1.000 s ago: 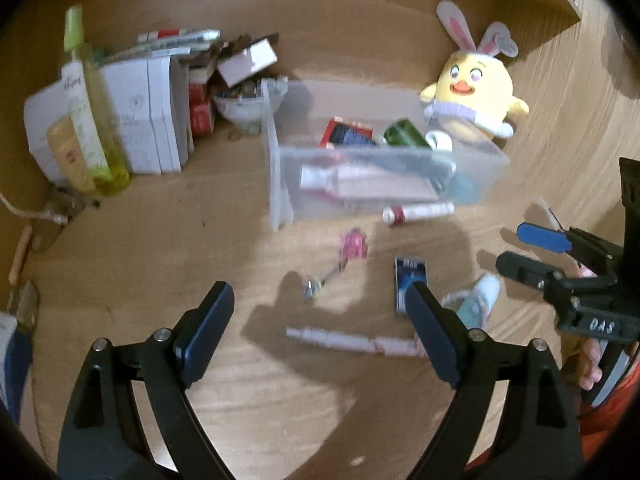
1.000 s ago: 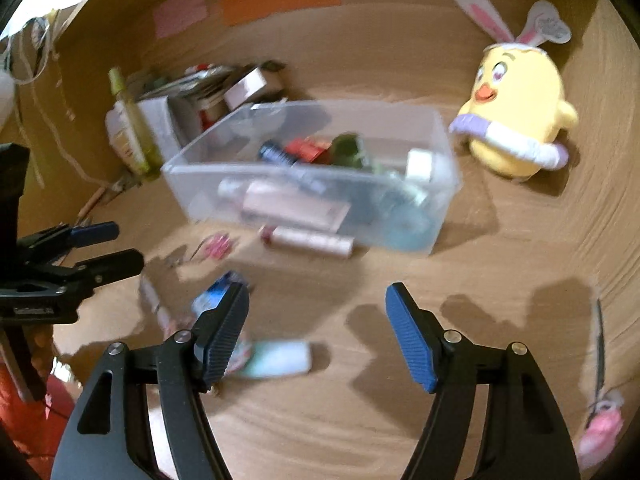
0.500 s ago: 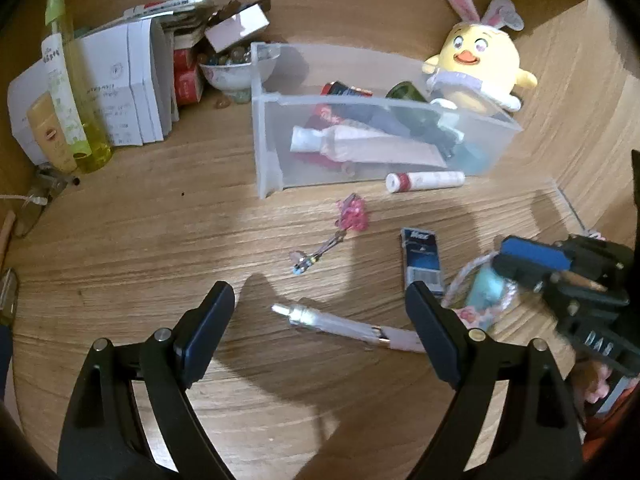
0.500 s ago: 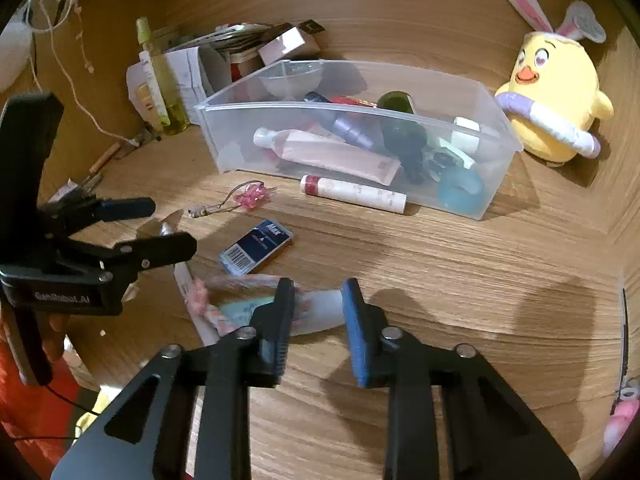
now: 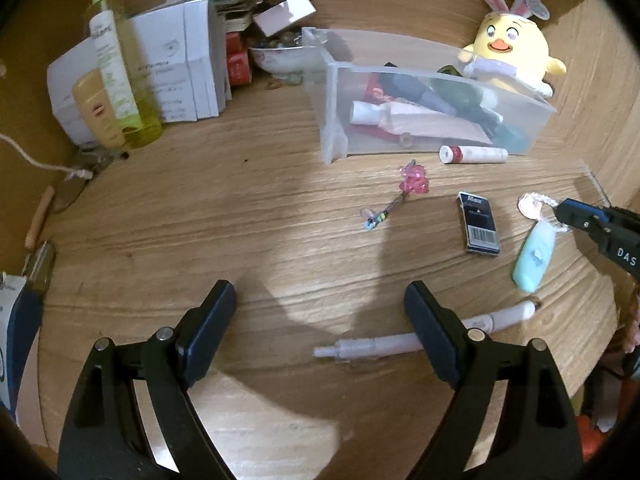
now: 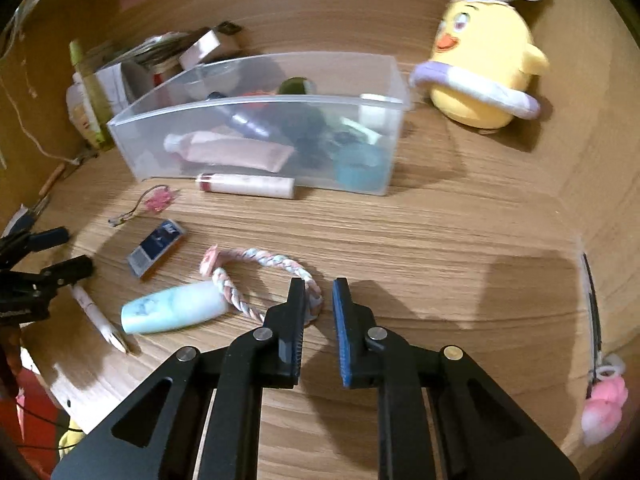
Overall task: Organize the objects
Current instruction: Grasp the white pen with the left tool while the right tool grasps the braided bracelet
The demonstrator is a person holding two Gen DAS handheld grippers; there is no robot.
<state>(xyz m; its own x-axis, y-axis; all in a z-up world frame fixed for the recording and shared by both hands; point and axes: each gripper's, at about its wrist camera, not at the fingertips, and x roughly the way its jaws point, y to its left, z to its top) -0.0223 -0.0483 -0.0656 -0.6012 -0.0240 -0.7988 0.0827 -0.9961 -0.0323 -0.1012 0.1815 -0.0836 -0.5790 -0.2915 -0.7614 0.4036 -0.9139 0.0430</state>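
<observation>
Hanging over the wooden desk [image 5: 240,208], left gripper [image 5: 320,312] jaws wide apart, nothing between; white pen [image 5: 384,346] passes under its right finger. Right gripper [image 6: 318,292] jaws just closed nearly together on the braided loop [image 6: 272,260] attached to the mint bottle [image 6: 172,308]. Clear bin [image 6: 256,100] sits behind.

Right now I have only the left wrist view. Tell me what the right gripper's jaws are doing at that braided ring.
Observer: The right gripper has just closed. Its jaws stand nearly together with a strand of the braided ring at the tips. I cannot confirm a pinch.
Operator: Report anything loose beyond my right edge.
Observer: A pink pom-pom charm on a dark clip lies far to the right of the clear bin, apart from the other items.
</observation>
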